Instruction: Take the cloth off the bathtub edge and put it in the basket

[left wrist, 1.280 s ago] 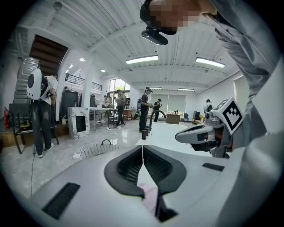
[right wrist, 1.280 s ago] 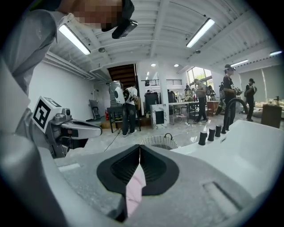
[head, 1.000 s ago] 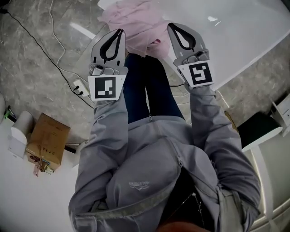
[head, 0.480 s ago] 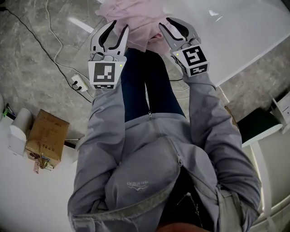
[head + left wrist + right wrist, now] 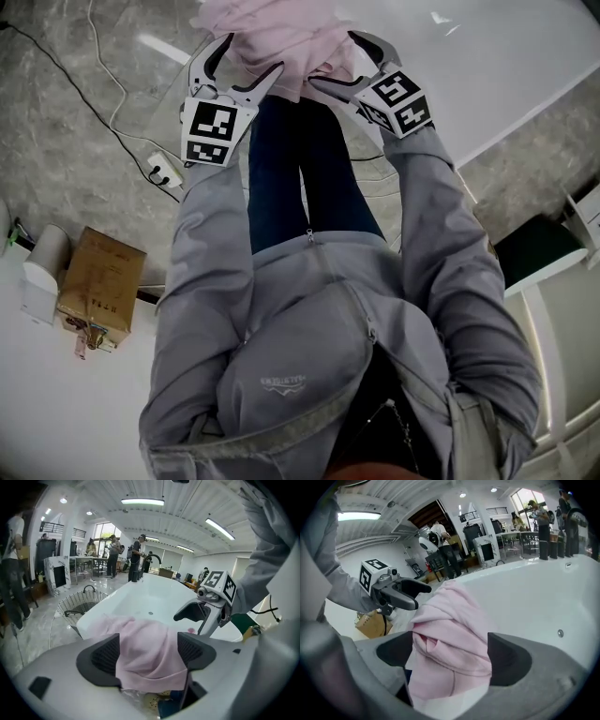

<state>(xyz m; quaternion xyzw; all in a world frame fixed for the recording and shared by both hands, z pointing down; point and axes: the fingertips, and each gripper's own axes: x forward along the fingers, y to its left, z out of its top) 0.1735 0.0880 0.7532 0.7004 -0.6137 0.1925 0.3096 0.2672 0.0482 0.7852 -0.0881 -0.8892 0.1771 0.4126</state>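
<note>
Pink fabric: one cloth (image 5: 281, 42), bunched, draped over the near edge of the white bathtub (image 5: 506, 66), a fold hanging down the outer side.

Left gripper (image 5: 251, 56): jaws opening, already wide. The cloth's left portion lies between them, and the pads do not press on it.

Right gripper (image 5: 337, 61): jaws opening, likewise wide. The cloth's rolled right portion sits between them, unclamped.

The two grippers stand side by side at the tub edge, the cloth spanning both.

Basket (image 5: 79, 606): pale woven, dark handle, on the grey marble floor beside the tub's left flank, well apart from the cloth.

Also on the floor: cardboard box (image 5: 98, 286); white power strip (image 5: 164, 173) with trailing cable.
</note>
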